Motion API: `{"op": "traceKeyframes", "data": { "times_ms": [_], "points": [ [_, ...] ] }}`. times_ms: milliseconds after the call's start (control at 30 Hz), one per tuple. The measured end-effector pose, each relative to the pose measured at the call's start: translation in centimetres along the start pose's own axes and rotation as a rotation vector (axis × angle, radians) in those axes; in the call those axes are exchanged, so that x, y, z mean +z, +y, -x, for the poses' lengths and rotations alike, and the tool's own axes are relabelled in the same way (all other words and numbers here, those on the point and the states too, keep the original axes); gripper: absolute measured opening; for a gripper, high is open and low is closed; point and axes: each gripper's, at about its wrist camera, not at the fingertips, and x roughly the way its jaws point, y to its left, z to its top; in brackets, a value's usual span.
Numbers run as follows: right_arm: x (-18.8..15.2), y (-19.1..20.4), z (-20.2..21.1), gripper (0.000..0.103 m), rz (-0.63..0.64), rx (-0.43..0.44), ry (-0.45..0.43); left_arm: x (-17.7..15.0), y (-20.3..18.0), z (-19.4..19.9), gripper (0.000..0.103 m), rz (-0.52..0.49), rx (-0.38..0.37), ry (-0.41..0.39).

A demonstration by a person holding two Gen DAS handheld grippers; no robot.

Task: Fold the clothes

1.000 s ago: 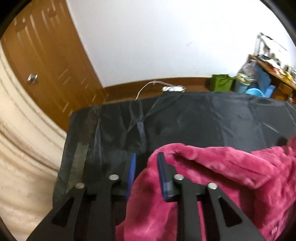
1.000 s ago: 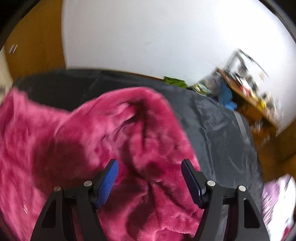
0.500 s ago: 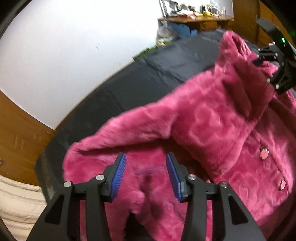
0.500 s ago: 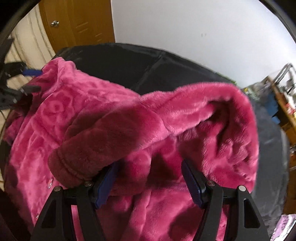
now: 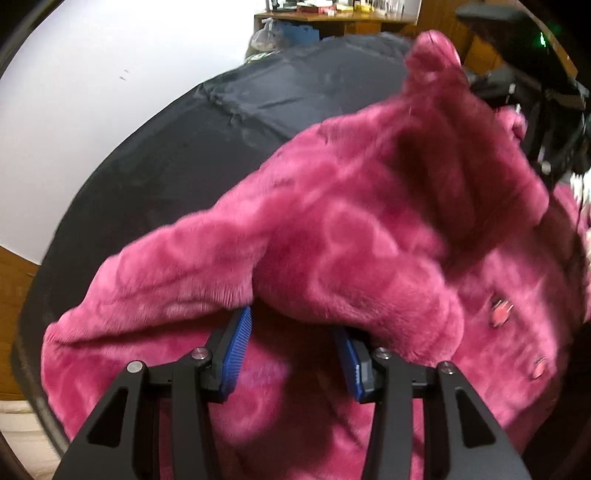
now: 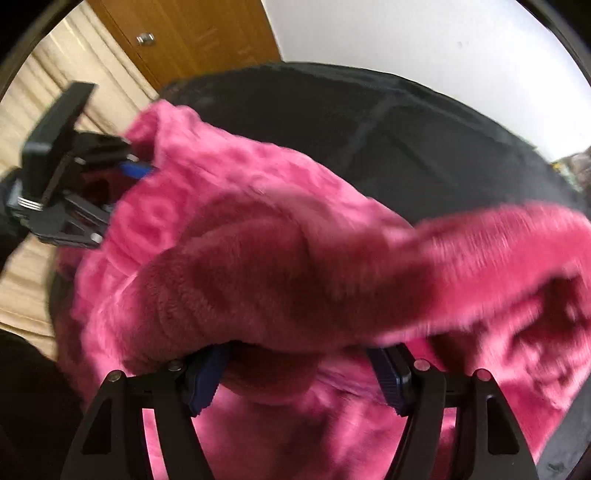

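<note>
Fluffy magenta fleece jacket (image 5: 332, 236) with round pink buttons (image 5: 499, 314) lies heaped on the black cloth-covered tabletop (image 5: 207, 140). I see my left claw (image 5: 293, 350) low over the pile, its blue-padded jaws spread moderately, a plush sleeve fold draped across the tips, nothing pinched. My right claw (image 6: 299, 373) faces it from the jacket's other side, jaws wide, a thick fleece roll resting over them. The wooden door (image 6: 192, 33) stands behind the tabletop; motion blur softens the fabric.
</note>
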Motion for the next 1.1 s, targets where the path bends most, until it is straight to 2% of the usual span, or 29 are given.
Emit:
{"op": "traceKeyframes", "data": {
  "times_ms": [133, 233, 333, 400, 467, 567, 667, 767, 867, 967, 1100],
  "points": [
    [2.5, -2.1, 1.4, 0.072, -0.132, 0.072, -0.135, 1.8, 3.3, 0.7, 0.050, 0.186, -0.118, -0.075],
    [3.5, -5.3, 2.7, 0.072, -0.322, 0.080, -0.289, 2.8, 7.2, 1.1, 0.050, 0.414, -0.167, -0.160],
    [4.1, -8.8, 3.5, 0.072, -0.529, 0.047, -0.419, 2.2, 9.5, 0.7, 0.050, 0.555, -0.139, -0.198],
    [4.2, -10.2, 3.6, 0.072, -0.610, 0.006, -0.448, 1.7, 10.8, 0.3, 0.050, 0.642, -0.116, -0.219],
    [4.2, -10.3, 3.7, 0.072, -0.621, -0.037, -0.454, 1.2, 12.2, 0.0, 0.050, 0.729, -0.092, -0.241],
    [4.3, -8.4, 4.6, 0.072, -0.553, -0.111, -0.449, -0.6, 13.3, 0.4, 0.050, 0.827, -0.065, -0.285],
    [4.1, -6.2, 4.8, 0.072, -0.476, -0.214, -0.441, -2.0, 13.4, 1.6, 0.050, 0.810, -0.032, -0.307],
    [3.2, -4.7, 5.5, 0.072, -0.391, -0.305, -0.401, -1.3, 13.0, 2.0, 0.050, 0.708, 0.013, -0.306],
    [1.4, -3.3, 5.1, 0.072, -0.307, -0.362, -0.325, -1.2, 10.5, 2.8, 0.050, 0.578, 0.031, -0.279],
    [1.2, -2.2, 3.2, 0.072, -0.241, -0.365, -0.245, -1.0, 7.2, 2.1, 0.050, 0.431, 0.034, -0.215],
    [2.0, -1.0, 0.7, 0.072, -0.172, -0.351, -0.174, -0.6, 4.6, 0.8, 0.050, 0.343, 0.016, -0.174]
  ]
}}
